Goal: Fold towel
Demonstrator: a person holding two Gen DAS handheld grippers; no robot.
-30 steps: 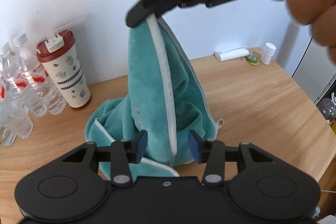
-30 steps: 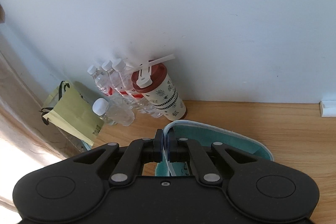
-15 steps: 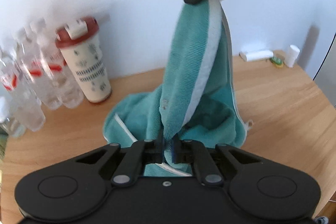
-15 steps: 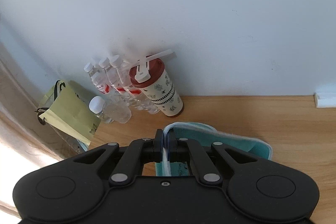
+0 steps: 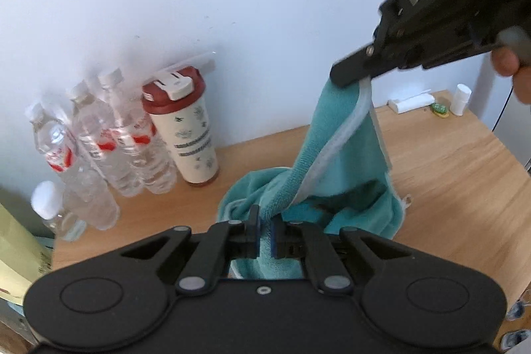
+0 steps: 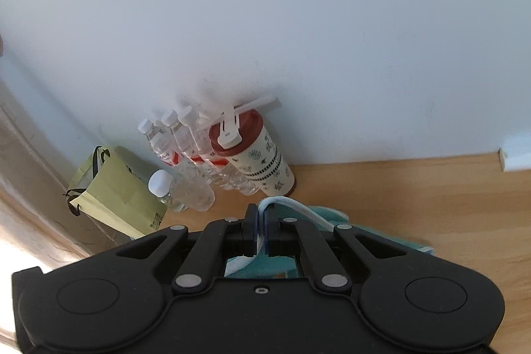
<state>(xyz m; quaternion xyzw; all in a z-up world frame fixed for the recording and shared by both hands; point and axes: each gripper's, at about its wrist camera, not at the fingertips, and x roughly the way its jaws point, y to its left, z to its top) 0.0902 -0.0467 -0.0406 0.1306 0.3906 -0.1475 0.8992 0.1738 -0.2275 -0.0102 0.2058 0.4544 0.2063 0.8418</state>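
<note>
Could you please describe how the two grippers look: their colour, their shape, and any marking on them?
Both are matte black plastic. The left gripper has a wide body with two round discs, silver pivot screws, angled linkage bars and blue pads on its fingers. The right gripper is built alike in its own view; seen from the left wrist its side bears pale letters, apparently "BAS". No cables or sleeves show.

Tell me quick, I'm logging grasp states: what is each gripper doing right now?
Left gripper: closed on a low fold of the teal towel.
Right gripper: closed on the towel's white-trimmed edge, holding it up.
</note>
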